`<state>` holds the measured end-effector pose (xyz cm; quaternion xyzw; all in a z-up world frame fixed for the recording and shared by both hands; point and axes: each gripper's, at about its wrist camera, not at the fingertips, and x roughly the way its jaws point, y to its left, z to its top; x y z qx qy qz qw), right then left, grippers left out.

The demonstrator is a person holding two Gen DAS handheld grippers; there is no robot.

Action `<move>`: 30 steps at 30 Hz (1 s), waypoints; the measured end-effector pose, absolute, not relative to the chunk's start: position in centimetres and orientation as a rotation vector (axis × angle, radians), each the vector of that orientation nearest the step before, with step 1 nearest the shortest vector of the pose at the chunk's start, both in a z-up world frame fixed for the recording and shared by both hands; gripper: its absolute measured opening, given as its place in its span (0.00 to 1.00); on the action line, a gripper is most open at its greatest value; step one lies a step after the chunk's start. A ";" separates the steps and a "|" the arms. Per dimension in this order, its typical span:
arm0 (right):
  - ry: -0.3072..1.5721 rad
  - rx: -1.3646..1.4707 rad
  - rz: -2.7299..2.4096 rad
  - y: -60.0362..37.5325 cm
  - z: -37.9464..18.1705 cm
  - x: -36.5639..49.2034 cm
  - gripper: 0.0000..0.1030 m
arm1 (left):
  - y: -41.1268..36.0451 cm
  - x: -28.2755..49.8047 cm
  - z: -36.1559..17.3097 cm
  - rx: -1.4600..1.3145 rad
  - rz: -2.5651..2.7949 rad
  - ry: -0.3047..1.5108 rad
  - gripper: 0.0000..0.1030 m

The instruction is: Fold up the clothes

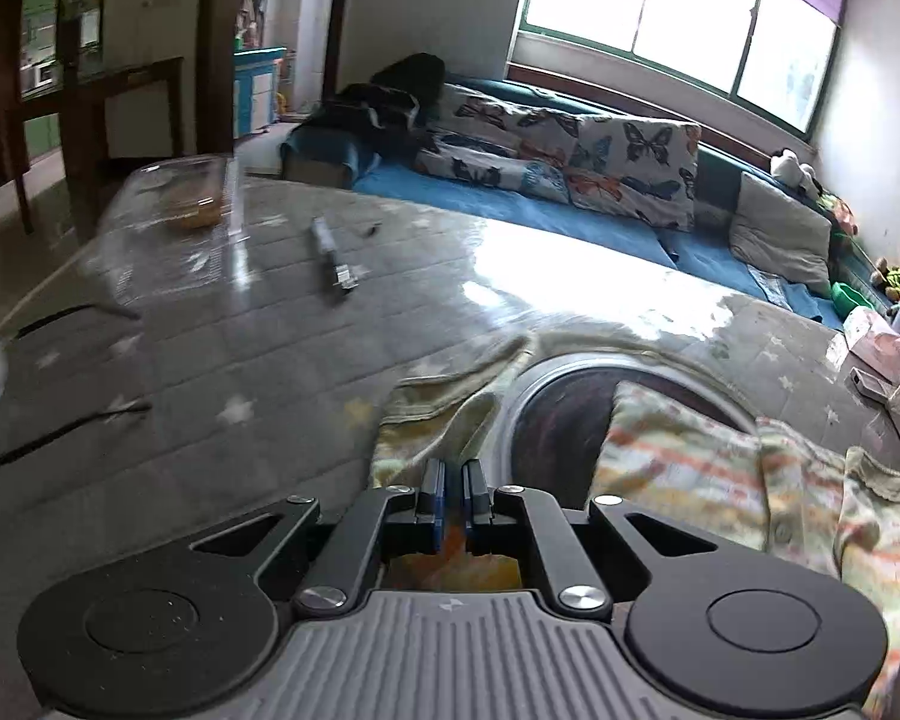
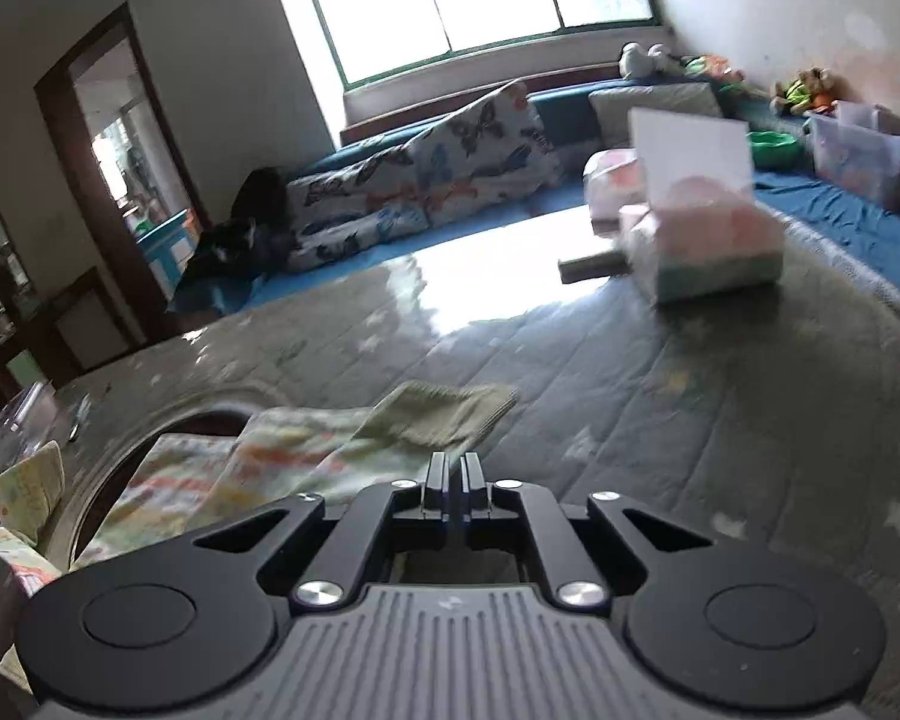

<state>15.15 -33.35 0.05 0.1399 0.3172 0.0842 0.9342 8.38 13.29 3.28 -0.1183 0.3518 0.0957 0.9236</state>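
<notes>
Left wrist view is showing a table [image 1: 240,324] lying under a grey quilted cover printed with pale stars, sheeted in glossy clear film that is reflecting the window [image 1: 678,18]. Beyond the table, a blue sofa [image 1: 510,204] is carrying butterfly-print cushions [image 1: 570,150] and soft toys. On the table, a clear container [image 1: 189,192] and a small blurred tool [image 1: 330,258] are lying towards its far left. The striped baby garment [image 1: 720,480] is lying at the table's near edge, draped partly over a round dark opening [image 1: 564,414]. The left gripper [image 1: 453,480] is pinching the garment's pale edge, jaws nearly together. The right gripper [image 2: 453,474] is likewise clamping the garment [image 2: 306,450]. Pink boxes [image 2: 708,240] are standing at the table's far right. No writing is legible.
</notes>
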 end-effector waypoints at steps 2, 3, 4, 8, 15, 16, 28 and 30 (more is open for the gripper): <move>0.661 0.302 0.183 -33.2 -0.3 15.2 0.19 | 14.1 6.7 3.0 -0.257 0.218 0.724 0.06; 0.667 0.309 0.188 -33.1 -0.4 15.2 0.31 | 14.5 6.0 2.8 -0.265 0.229 0.728 0.06; 0.673 0.317 0.194 -33.0 -0.6 15.2 0.40 | 14.9 5.3 2.6 -0.274 0.241 0.734 0.05; 0.703 0.346 0.174 -32.7 -1.7 16.6 0.40 | 16.0 3.0 1.4 -0.300 0.275 0.755 0.05; 0.767 0.419 0.203 -31.9 -4.1 18.5 0.07 | 17.3 0.4 -0.4 -0.342 0.313 0.801 0.05; 0.754 0.411 0.193 -32.1 -3.8 18.2 0.05 | 17.4 0.3 -0.5 -0.345 0.318 0.806 0.04; 0.560 0.298 0.040 -36.5 1.0 12.0 0.01 | 17.4 -1.7 -0.7 -0.324 0.338 0.803 0.01; 0.544 0.278 0.009 -37.7 1.5 10.4 0.01 | 17.5 -2.2 -0.8 -0.330 0.340 0.802 0.01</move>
